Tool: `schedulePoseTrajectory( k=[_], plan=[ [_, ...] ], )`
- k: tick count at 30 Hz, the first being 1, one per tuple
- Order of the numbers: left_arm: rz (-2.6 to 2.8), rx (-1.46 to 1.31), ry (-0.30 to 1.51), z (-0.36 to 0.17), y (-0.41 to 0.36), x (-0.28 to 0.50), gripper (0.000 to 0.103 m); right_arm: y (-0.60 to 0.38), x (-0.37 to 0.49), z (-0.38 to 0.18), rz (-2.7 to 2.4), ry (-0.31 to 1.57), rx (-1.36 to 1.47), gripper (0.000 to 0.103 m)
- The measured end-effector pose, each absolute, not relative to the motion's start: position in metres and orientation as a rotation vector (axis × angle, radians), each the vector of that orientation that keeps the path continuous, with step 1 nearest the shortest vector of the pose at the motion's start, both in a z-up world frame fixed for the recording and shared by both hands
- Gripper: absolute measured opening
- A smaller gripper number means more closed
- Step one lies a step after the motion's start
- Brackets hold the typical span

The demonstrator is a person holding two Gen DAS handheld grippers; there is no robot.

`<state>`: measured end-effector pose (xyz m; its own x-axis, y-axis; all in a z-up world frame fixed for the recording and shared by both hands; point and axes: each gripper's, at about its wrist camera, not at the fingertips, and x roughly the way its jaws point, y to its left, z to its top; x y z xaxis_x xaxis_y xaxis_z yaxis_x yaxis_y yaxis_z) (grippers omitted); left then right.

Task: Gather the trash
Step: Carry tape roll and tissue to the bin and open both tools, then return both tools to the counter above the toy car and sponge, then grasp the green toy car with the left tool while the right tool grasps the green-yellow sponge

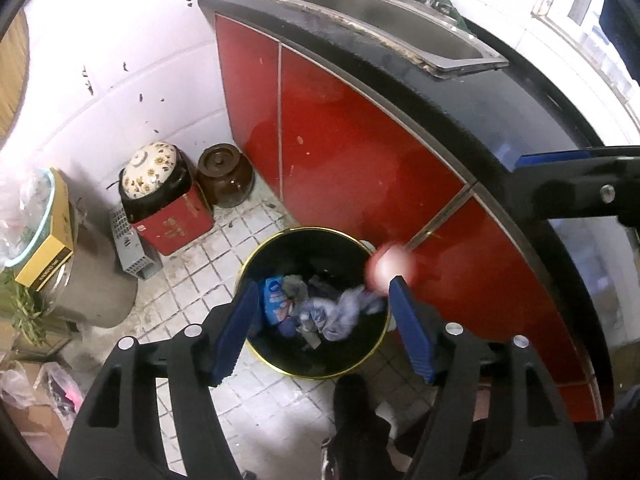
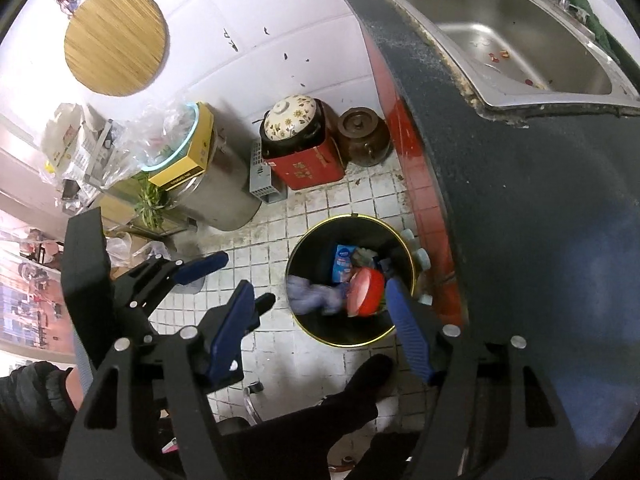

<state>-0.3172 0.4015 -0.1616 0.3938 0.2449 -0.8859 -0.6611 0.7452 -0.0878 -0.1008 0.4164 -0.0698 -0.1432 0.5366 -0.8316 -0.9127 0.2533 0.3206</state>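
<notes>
By the white wall on the left stands a big grey pot (image 2: 224, 196) with a yellow box (image 2: 188, 152) on top; its dark writing is too small to read. Next comes a red tin (image 2: 308, 168) with gold letters I cannot read, a flowered lid (image 2: 290, 118) above it, and a brown jar (image 2: 364, 136) beside it. The left claw (image 1: 322, 312) hangs spread wide over the black bin (image 1: 316, 368) on the tiled floor (image 1: 272, 408), pinching nothing. In the bin lie a blue packet (image 1: 274, 300) with blurred print and crumpled grey trash (image 1: 340, 312). A blurry red thing (image 1: 390, 268) is at the bin's right rim. The right claw (image 2: 320, 308) is spread too, empty, over the bin. The red cupboard (image 1: 340, 140) and sink (image 2: 520, 40) are on the right.
</notes>
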Motion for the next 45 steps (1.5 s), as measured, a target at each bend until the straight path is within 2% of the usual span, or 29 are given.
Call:
schedulePoseTrajectory(
  k=[3,5,8,13,17,24,33,38,45],
  plan=[
    [0.613,-0.47,1.018,-0.16,0.4,-0.318,0.071,0.403,-0.096,-0.067,1.32,1.111,-0.421,0.068],
    [0.617,-0.452,1.02,-0.156,0.396,-0.316,0.08,0.389,-0.089,-0.064,1.305,1.111,-0.394,0.072],
    [0.605,-0.404,1.019,-0.145,0.382,-0.304,0.088,0.355,-0.074,-0.057,1.268,1.089,-0.351,0.074],
    [0.5,-0.305,0.992,-0.113,0.341,-0.255,0.094,0.259,-0.034,-0.043,1.126,1.023,-0.249,0.082],
    [0.327,-0.217,0.96,-0.086,0.286,-0.198,0.095,0.165,-0.007,-0.036,0.981,0.97,-0.17,0.084],
    [-0.037,-0.06,0.892,-0.05,0.13,-0.093,0.095,-0.021,0.014,-0.034,0.658,0.868,-0.079,0.085],
    [-0.312,0.099,0.891,-0.049,-0.041,-0.034,0.095,-0.186,0.018,-0.068,0.438,0.871,0.025,0.087],
    [-0.353,0.148,0.913,-0.062,-0.081,-0.019,0.095,-0.228,0.025,-0.086,0.422,0.885,0.049,0.087],
    [-0.382,0.238,0.902,-0.072,-0.095,0.037,0.095,-0.255,0.067,-0.099,0.421,0.913,0.076,0.087]
  ],
)
